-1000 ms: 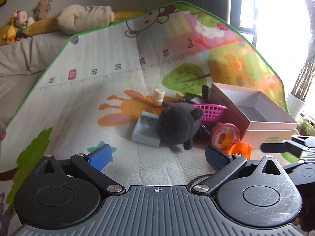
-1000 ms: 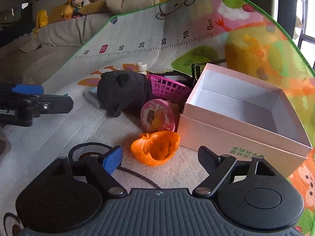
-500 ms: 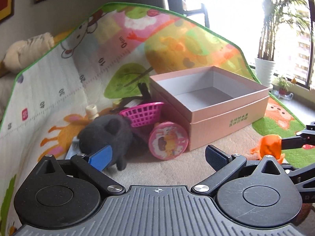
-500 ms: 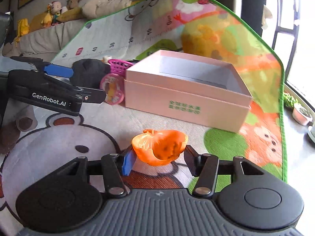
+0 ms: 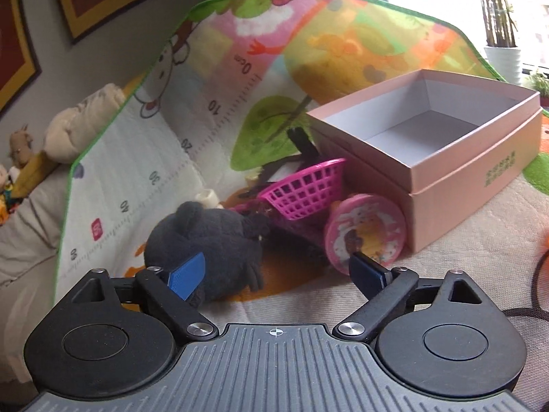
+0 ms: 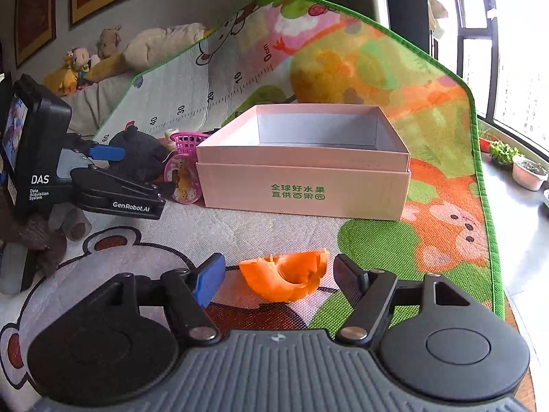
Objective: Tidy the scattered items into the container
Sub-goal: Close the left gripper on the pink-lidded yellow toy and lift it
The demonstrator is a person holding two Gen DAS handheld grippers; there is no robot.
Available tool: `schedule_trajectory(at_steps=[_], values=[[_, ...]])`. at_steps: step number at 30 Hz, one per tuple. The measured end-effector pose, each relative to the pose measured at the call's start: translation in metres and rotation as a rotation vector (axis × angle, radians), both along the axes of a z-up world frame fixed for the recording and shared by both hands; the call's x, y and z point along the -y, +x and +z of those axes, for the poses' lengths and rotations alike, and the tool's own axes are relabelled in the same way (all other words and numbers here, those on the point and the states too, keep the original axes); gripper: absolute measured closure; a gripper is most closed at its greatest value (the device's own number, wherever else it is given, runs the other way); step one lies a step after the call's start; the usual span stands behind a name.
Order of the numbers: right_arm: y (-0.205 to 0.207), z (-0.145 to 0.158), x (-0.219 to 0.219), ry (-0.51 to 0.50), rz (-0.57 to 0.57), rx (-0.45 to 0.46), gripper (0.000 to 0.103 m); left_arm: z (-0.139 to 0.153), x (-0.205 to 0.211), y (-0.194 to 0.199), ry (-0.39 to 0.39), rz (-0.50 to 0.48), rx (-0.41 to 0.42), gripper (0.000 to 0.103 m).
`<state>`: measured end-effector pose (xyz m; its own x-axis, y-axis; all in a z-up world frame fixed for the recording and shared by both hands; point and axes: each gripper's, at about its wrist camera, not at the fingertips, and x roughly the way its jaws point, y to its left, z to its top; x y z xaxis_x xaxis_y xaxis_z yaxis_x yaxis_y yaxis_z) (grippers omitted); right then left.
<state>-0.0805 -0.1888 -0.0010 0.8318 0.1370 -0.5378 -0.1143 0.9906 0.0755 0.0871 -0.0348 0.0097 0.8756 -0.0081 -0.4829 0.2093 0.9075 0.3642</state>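
Observation:
An open pink box (image 5: 446, 178) (image 6: 302, 178) stands on the play mat. Left of it lie a black plush (image 5: 209, 240) (image 6: 140, 151), a pink mesh basket (image 5: 305, 189) (image 6: 188, 140) and a round pink tin (image 5: 365, 237) (image 6: 182, 180). My left gripper (image 5: 278, 274) (image 6: 137, 171) is open with its jaws closing; the plush lies just ahead, near the left pad, and nothing is pinched. My right gripper (image 6: 278, 279) is opening. An orange pumpkin-shaped piece (image 6: 284, 276) rests on the mat between its pads, with a gap on each side.
A small white bottle (image 5: 209, 199) and dark clips (image 5: 302, 144) sit behind the plush and basket. Soft toys (image 6: 103, 55) line the sofa at the back. Plant pots (image 6: 528, 171) stand on the sill right of the mat's green edge (image 6: 480, 171). A brown knitted sleeve (image 6: 20, 237) holds the left gripper.
The right jaws have spread and the orange piece, pinched half a second ago, now lies loose on the mat. The left gripper rolled, moved closer to the plush and narrowed slightly.

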Motion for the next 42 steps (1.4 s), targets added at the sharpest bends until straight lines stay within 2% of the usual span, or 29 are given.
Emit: schedule_trajectory(at_steps=[3, 7, 10, 12, 15, 18, 21, 23, 27, 28, 33, 36, 40, 42], values=[[0.002, 0.000, -0.001, -0.003, 0.001, -0.006, 0.031, -0.001, 0.007, -0.007, -0.026, -0.103, -0.024, 0.009], [0.000, 0.000, -0.001, -0.007, -0.010, 0.000, 0.026, -0.013, 0.030, -0.010, 0.062, -0.184, -0.008, 0.012], [0.000, 0.000, -0.001, -0.009, -0.009, 0.001, 0.024, -0.016, 0.037, -0.007, 0.106, -0.174, 0.025, 0.012], [0.000, -0.001, -0.001, -0.010, -0.008, -0.003, 0.024, -0.015, 0.035, -0.002, 0.131, -0.153, 0.046, 0.008], [0.000, -0.001, -0.001, -0.011, -0.008, 0.000, 0.024, -0.012, 0.024, 0.003, 0.150, -0.086, 0.072, 0.008], [0.001, -0.002, -0.002, -0.013, -0.003, -0.004, 0.024, -0.006, 0.014, 0.002, 0.096, -0.107, 0.065, 0.010], [0.001, -0.003, -0.003, -0.019, 0.001, -0.007, 0.024, -0.009, 0.022, 0.001, 0.101, -0.141, 0.046, 0.011], [0.001, -0.003, -0.004, -0.021, -0.001, -0.004, 0.024, -0.015, 0.028, 0.007, 0.105, -0.141, 0.020, 0.023], [0.001, -0.003, -0.004, -0.019, -0.002, -0.005, 0.024, -0.015, 0.029, 0.013, 0.076, -0.130, -0.005, 0.034], [0.001, -0.003, -0.004, -0.018, -0.001, -0.008, 0.024, -0.014, 0.028, 0.014, 0.069, -0.127, -0.012, 0.042], [0.002, -0.003, -0.003, -0.011, -0.005, -0.012, 0.024, -0.009, 0.020, 0.007, 0.043, -0.126, -0.035, 0.042], [0.003, -0.003, -0.001, -0.001, -0.011, -0.016, 0.024, 0.000, 0.014, -0.013, 0.015, -0.144, -0.060, 0.042], [0.002, -0.004, -0.001, 0.002, -0.011, -0.015, 0.023, 0.013, 0.011, -0.049, -0.047, -0.205, -0.153, 0.042], [0.003, -0.004, -0.001, 0.003, -0.010, -0.014, 0.023, 0.014, 0.013, -0.065, -0.054, -0.240, -0.193, 0.041]])
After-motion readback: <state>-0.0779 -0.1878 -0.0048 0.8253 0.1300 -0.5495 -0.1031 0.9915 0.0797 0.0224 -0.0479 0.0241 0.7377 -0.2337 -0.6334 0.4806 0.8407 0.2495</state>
